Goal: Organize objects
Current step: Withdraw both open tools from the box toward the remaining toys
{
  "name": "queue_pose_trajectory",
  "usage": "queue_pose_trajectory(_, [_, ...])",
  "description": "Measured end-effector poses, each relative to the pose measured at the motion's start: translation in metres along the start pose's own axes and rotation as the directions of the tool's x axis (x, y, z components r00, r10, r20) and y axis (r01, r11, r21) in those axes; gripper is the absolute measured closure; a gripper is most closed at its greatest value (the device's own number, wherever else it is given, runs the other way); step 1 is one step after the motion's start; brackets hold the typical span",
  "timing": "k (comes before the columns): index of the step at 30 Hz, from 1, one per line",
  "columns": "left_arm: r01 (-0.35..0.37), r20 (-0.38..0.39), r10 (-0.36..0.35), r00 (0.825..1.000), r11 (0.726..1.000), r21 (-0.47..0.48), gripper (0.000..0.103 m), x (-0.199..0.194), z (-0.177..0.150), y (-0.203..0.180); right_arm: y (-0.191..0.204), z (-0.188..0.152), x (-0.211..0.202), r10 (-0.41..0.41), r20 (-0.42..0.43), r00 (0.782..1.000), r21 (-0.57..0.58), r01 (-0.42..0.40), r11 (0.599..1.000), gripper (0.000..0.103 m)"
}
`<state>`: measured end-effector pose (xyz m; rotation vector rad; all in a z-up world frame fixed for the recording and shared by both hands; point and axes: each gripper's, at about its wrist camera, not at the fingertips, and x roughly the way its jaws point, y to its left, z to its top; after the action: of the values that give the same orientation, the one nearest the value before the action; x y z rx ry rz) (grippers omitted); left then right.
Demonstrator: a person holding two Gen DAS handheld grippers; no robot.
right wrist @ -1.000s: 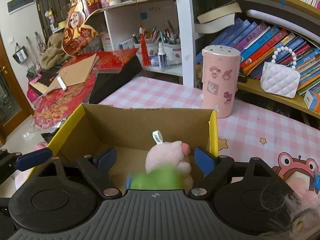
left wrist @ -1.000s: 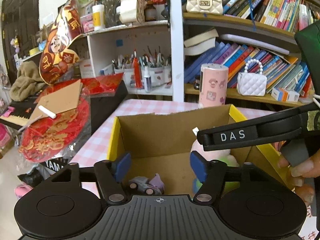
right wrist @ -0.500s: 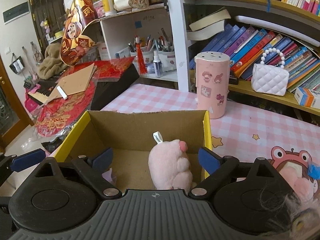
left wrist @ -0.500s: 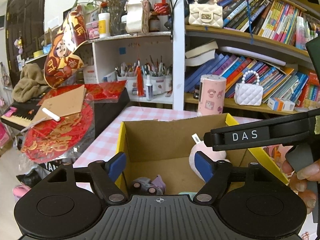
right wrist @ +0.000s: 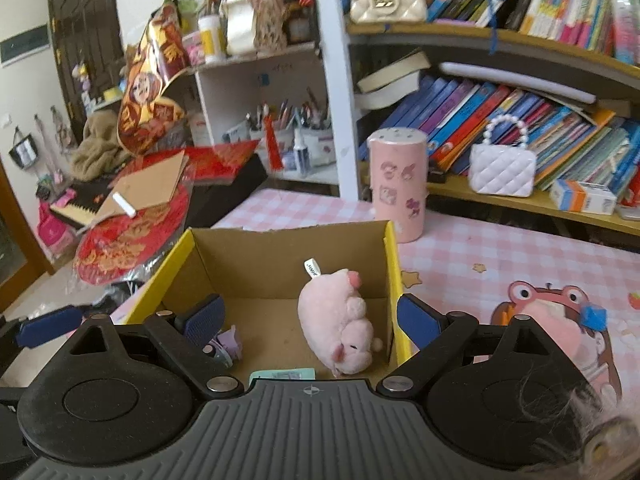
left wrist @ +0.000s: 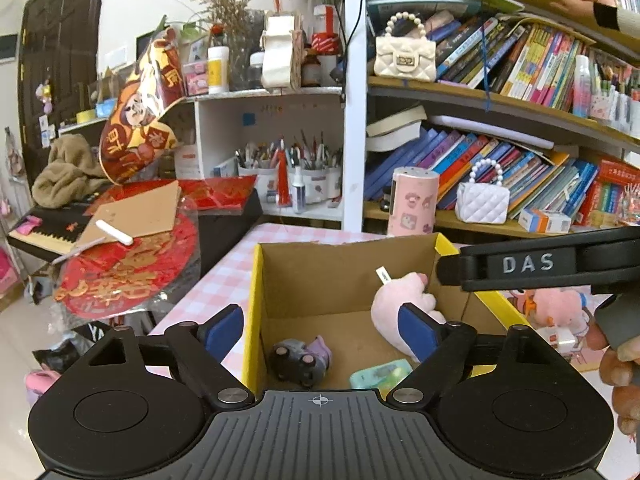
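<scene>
An open cardboard box with yellow edges [left wrist: 344, 276] [right wrist: 280, 252] stands on the pink checked table. Inside lie a pink plush pig [left wrist: 394, 300] [right wrist: 340, 330], a grey and purple toy car [left wrist: 298, 358] [right wrist: 226, 346] and a mint green packet [left wrist: 380, 374] [right wrist: 282, 374]. My left gripper [left wrist: 320, 330] is open and empty above the box's near left side. My right gripper [right wrist: 310, 318] is open and empty above the box's near side, with the pig between its fingers' line of sight. The right gripper's arm [left wrist: 532, 264] crosses the left wrist view at the right.
A pink cylinder with stickers [right wrist: 396, 184] stands behind the box. A cartoon print [right wrist: 560, 320] marks the table at the right. Bookshelves with books and a white quilted purse [right wrist: 502, 166] stand behind. A black case with red decorations [left wrist: 132, 256] lies at the left.
Both grippers have pulled up and back from the box. The green packet that was by the right gripper now lies on the box floor. The pig has tipped onto its side.
</scene>
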<state>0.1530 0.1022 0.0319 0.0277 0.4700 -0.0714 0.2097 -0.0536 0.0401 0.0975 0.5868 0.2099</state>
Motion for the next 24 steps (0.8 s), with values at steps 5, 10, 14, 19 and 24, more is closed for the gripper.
queue_pose_trajectory(5, [-0.011,0.008,0.011,1.000,1.000,-0.006,0.016,-0.024,-0.009,0.006,0.004,-0.014,-0.024,-0.013,0.006,1.000,0.017,0.013,1.000,0.010])
queue_pose_trajectory(10, [-0.017,0.003,0.017,1.000,1.000,-0.010,0.016,-0.046,-0.021,0.008,0.010,-0.032,-0.046,-0.014,0.000,1.000,0.015,0.014,1.000,0.010])
queue_pose_trajectory(14, [-0.015,-0.003,0.015,1.000,1.000,-0.005,0.016,-0.063,-0.033,0.006,0.014,-0.049,-0.065,-0.020,-0.005,1.000,0.022,0.020,1.000,0.010])
queue_pose_trajectory(19, [-0.022,-0.018,0.022,1.000,1.000,-0.008,0.016,-0.080,-0.047,0.007,0.016,-0.070,-0.084,-0.029,-0.022,0.999,0.040,0.030,0.999,0.010])
queue_pose_trajectory(24, [-0.025,-0.037,0.024,0.999,0.999,-0.022,0.015,-0.092,-0.059,0.010,0.020,-0.095,-0.098,-0.049,-0.053,0.997,0.050,0.052,0.997,0.010])
